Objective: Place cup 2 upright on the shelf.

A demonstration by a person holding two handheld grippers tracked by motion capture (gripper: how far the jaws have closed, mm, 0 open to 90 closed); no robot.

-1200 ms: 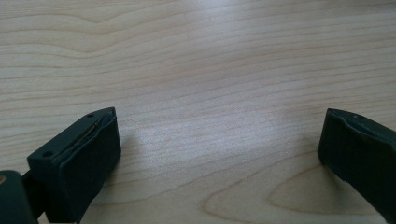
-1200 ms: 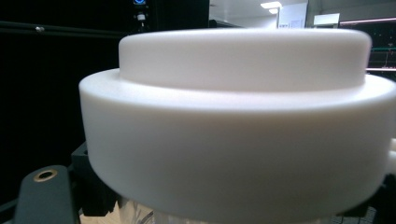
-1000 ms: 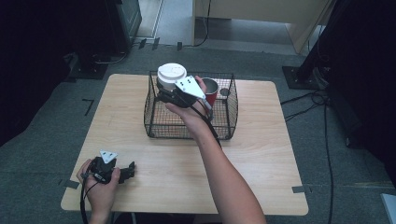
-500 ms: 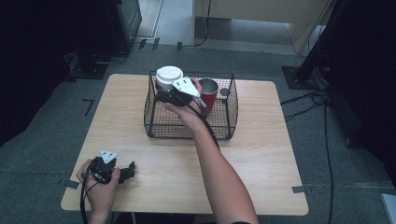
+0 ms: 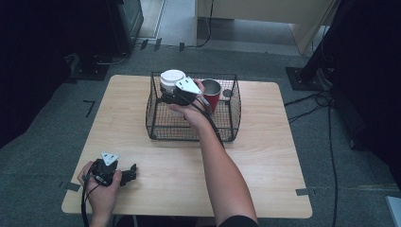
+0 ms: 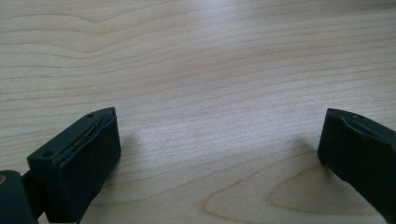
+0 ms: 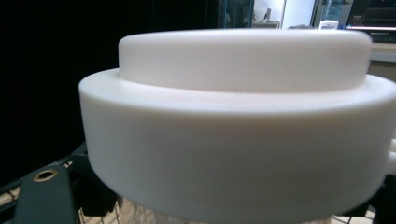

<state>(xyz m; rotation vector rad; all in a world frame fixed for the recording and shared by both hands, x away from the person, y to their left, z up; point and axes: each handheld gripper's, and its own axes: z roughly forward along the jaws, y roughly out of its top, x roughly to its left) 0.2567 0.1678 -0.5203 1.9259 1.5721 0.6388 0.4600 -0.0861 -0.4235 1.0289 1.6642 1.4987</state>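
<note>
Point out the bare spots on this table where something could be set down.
Free: the table's right half beside the wire basket, and the left strip between basket and left gripper. Crowded: inside the basket, where the right gripper holds the white lidded cup next to the red cup.

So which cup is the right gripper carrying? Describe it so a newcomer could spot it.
On the wooden table stands a black wire basket. Over its back left corner the right gripper holds a white-lidded cup. Its neighbour inside the basket is a red cup with no lid.

Right tool (image 5: pixel 169 97) gripping white-lidded cup (image 5: pixel 172 80) inside wire basket (image 5: pixel 156 125) beside red cup (image 5: pixel 211 93).
</note>
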